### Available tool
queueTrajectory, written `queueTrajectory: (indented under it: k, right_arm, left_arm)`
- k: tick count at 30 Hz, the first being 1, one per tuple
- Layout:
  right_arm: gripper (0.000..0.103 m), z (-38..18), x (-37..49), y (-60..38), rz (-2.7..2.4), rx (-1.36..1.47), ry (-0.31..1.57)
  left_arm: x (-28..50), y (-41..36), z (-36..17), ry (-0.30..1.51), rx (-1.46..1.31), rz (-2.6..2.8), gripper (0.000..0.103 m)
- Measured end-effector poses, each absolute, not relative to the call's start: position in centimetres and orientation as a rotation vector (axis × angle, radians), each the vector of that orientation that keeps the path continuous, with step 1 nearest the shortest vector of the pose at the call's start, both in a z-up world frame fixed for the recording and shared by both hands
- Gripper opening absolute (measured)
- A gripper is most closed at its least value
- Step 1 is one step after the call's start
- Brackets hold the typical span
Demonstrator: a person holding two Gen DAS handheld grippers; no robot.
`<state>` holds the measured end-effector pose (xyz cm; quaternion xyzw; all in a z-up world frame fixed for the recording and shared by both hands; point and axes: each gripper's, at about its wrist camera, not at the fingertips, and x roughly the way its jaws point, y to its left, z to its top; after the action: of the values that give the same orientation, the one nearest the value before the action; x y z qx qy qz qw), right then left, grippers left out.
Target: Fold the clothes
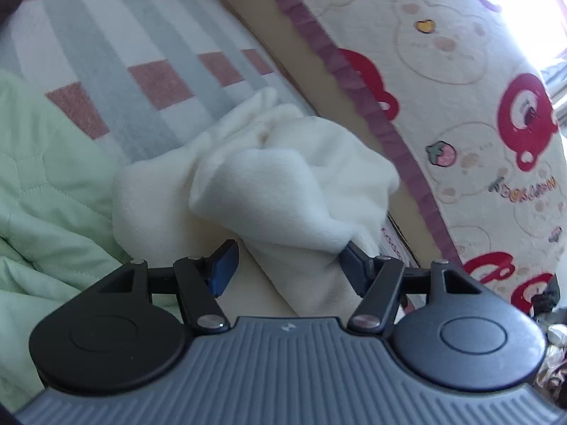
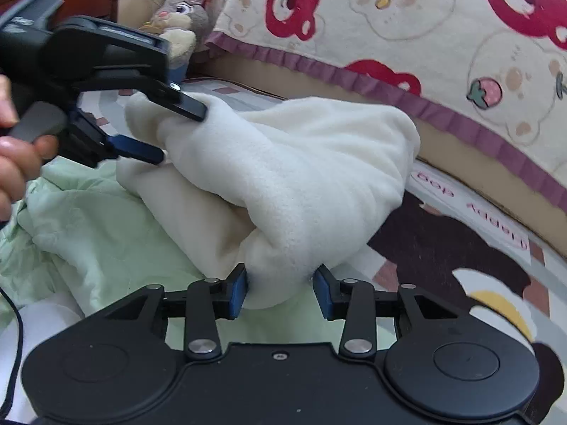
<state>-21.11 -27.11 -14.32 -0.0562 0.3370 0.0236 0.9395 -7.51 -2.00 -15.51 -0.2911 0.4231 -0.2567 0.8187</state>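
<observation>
A cream-white fleece garment [image 1: 283,177] lies bunched on the bed, partly lifted between the two grippers. In the left wrist view my left gripper [image 1: 288,265] stands open. A fold of the fleece rests against its right finger [image 1: 354,265], and its left finger [image 1: 225,269] is clear of the cloth. From the right wrist view the left gripper [image 2: 182,134] reaches into the far end of the garment [image 2: 283,163] at upper left. My right gripper [image 2: 281,288] is shut on a thick bunch of the fleece at its near end, both blue pads pressing it.
A pale green quilted blanket [image 2: 88,230] lies under and left of the garment. Behind is a checked sheet [image 1: 141,53] and a bear-print cover with a purple frill [image 2: 425,17]. A plush rabbit [image 2: 180,14] sits at the back. A hand [image 2: 14,163] holds the left gripper.
</observation>
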Motion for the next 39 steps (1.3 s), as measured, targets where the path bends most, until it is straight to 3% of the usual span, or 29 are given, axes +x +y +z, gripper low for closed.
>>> queueTrajectory:
  k: [6,9,15,18,22,23,25,26,32,33,34,39]
  right_arm:
    - [0.045,-14.2,-21.2,-27.3,0.045,-0.094,0.685]
    - [0.045,-13.9,-21.3,-27.7,0.046,-0.055,0.678]
    - [0.046,-13.6,-21.3,-29.1,0.048,0.060,0.666]
    - [0.050,-13.9,-20.9,-29.0,0.036,0.053,0.673]
    - [0.056,-13.7,-19.3,-29.0,-0.006,0.060,0.691]
    - [0.058,-13.5,-19.1,-28.9,-0.021,0.056,0.690]
    - [0.059,-13.3,-18.7,-28.7,-0.044,0.056,0.685]
    - [0.059,-13.4,-18.6,-28.5,-0.048,0.048,0.685]
    - [0.059,-10.8,-19.3,-25.7,-0.014,-0.209,0.568]
    - [0.056,-10.4,-19.3,-25.0,0.004,-0.249,0.545]
    - [0.046,-11.0,-18.8,-24.5,0.014,-0.257,0.577]
    - [0.044,-14.0,-17.2,-22.4,0.050,-0.306,0.715]
  left_arm:
    - [-8.1,0.0,-14.6,0.907,-0.673,-0.549,0.063]
    - [-8.2,1.7,-14.5,0.815,-0.711,-0.427,0.061]
    - [-7.0,2.1,-17.4,0.974,-0.916,-0.511,0.063]
    - [-6.6,-0.3,-18.1,1.019,-0.821,-0.599,0.073]
    - [-5.2,-3.3,-16.8,0.908,-0.550,-0.604,0.073]
    - [-4.9,-3.8,-16.6,0.876,-0.513,-0.611,0.070]
    - [-4.8,-4.4,-16.1,0.803,-0.439,-0.609,0.029]
    - [-5.0,-4.5,-15.7,0.766,-0.402,-0.601,0.016]
    - [-7.1,-3.6,-10.4,0.523,-0.189,-0.569,0.016]
    - [-7.4,-3.3,-10.1,0.493,-0.145,-0.550,0.016]
    - [-7.3,-3.1,-10.2,0.487,-0.119,-0.530,0.016]
    - [-3.9,-1.1,-16.9,0.742,-0.220,-0.472,0.017]
